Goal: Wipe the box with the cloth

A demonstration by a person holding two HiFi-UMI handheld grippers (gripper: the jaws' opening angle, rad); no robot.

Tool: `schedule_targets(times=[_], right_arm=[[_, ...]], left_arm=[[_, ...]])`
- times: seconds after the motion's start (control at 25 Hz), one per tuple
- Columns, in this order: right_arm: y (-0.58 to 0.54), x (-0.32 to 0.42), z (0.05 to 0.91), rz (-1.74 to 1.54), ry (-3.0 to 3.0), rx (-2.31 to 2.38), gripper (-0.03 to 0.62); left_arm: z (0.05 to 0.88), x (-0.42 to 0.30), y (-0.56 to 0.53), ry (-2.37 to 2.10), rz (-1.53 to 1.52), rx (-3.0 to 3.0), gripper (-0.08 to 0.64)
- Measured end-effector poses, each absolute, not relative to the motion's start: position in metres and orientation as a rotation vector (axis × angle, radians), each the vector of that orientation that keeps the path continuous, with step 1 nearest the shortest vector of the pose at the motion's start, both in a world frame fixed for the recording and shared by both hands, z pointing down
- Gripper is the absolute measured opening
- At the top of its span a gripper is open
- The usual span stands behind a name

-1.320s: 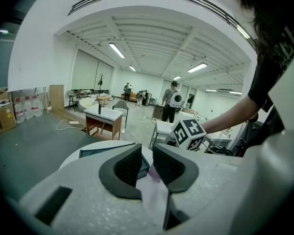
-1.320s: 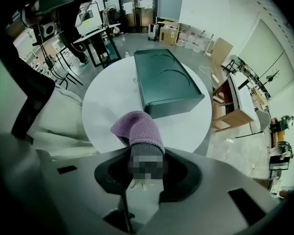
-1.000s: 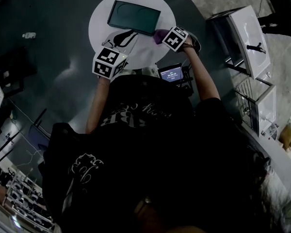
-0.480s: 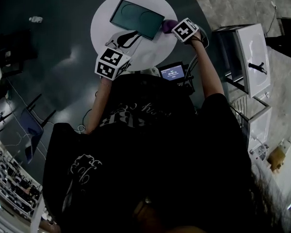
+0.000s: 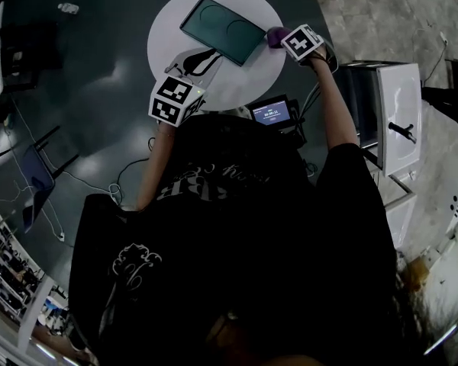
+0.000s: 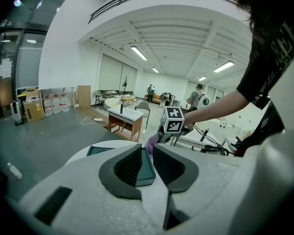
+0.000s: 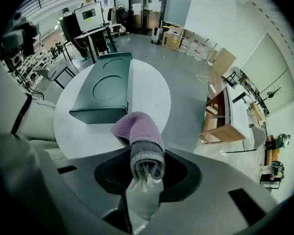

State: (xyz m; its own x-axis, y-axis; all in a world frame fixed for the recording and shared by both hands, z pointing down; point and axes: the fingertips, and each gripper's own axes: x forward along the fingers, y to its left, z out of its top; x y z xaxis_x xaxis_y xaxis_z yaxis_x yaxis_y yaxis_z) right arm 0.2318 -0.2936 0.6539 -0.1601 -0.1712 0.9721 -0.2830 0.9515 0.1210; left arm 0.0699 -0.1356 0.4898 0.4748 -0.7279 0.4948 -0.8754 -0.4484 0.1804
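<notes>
A dark teal flat box (image 5: 221, 30) with two round hollows in its lid lies on the round white table (image 5: 248, 78). My right gripper (image 5: 281, 40) hovers just off the box's right end, by the table's right edge, shut on a purple and grey cloth (image 5: 274, 36). In the right gripper view the cloth (image 7: 139, 131) sticks out of the gripper (image 7: 147, 168), with the box (image 7: 105, 89) a little beyond it. My left gripper (image 5: 211, 54) rests at the box's near side, jaws nearly together and holding nothing. Its own view shows the box (image 6: 95, 151) past the gripper (image 6: 147, 151).
A small lit screen (image 5: 271, 113) sits at the person's waist below the table. A white cabinet (image 5: 401, 120) stands to the right. A wooden desk (image 7: 230, 116) is on the floor past the table, and a chair (image 5: 38, 181) is at left.
The right gripper with the cloth has slid from the box's near right corner outward toward the table's right edge. The left gripper has stayed put. The head camera has turned.
</notes>
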Motion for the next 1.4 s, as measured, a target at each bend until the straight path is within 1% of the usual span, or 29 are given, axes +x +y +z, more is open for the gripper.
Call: schedule_targets(times=[0.48, 0.6, 0.72, 0.96, 1.2, 1.4], right_arm=[[-0.314, 0.208, 0.659, 0.035, -1.721, 0.230, 0.117], [-0.321, 0.191, 0.657, -0.010, -1.702, 0.196, 0.117], [-0.323, 0.180, 0.662, 0.014, -1.631, 0.201, 0.117], [-0.339, 0.108, 0.666, -0.018, -1.686, 0.184, 0.117], [-0.356, 0.072, 0.661, -0.020, -1.664, 0.181, 0.117], [-0.356, 0.000, 0.682, -0.040, -1.630, 0.160, 0.117]], left_arm=[[0.494, 0.053, -0.113, -1.456, 0.464, 2.207, 0.080], [0.497, 0.038, -0.108, -1.472, 0.453, 2.182, 0.080], [0.501, 0.016, -0.103, -1.486, 0.429, 2.160, 0.080], [0.503, -0.025, -0.107, -1.485, 0.404, 2.152, 0.080], [0.500, -0.036, -0.112, -1.444, 0.426, 2.178, 0.080], [0.525, -0.097, -0.099, -1.424, 0.400, 2.159, 0.080]])
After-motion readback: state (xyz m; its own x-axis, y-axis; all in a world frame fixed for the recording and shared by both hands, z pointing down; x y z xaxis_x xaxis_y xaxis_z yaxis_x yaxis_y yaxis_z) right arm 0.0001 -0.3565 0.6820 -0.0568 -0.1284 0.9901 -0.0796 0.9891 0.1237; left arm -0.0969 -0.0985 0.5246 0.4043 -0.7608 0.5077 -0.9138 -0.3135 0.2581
